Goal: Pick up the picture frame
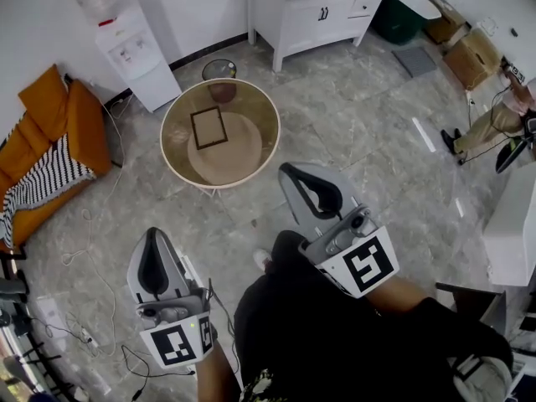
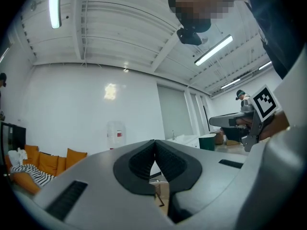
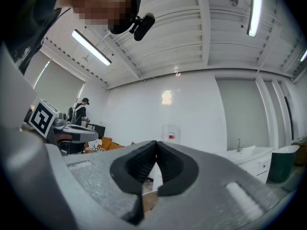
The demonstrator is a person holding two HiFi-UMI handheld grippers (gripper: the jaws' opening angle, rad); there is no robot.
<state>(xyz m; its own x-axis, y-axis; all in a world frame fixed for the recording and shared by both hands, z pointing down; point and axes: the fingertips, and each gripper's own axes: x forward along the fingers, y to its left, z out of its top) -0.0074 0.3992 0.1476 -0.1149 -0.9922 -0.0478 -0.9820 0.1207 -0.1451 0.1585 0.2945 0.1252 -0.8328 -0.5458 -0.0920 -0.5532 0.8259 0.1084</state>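
- Both clenched, empty: my left tool (image 1: 155,236) and right tool (image 1: 290,172), short of the round glass tabletop (image 1: 171,153).
- I'd open one early, then pinch the dark rectangular picture frame (image 1: 209,127) by an edge.

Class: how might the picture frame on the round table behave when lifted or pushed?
Probably stiff and light: the picture frame looks thin, with narrow dark edges. Lying flat on the smooth table, it may slide when pushed and resist pinching.
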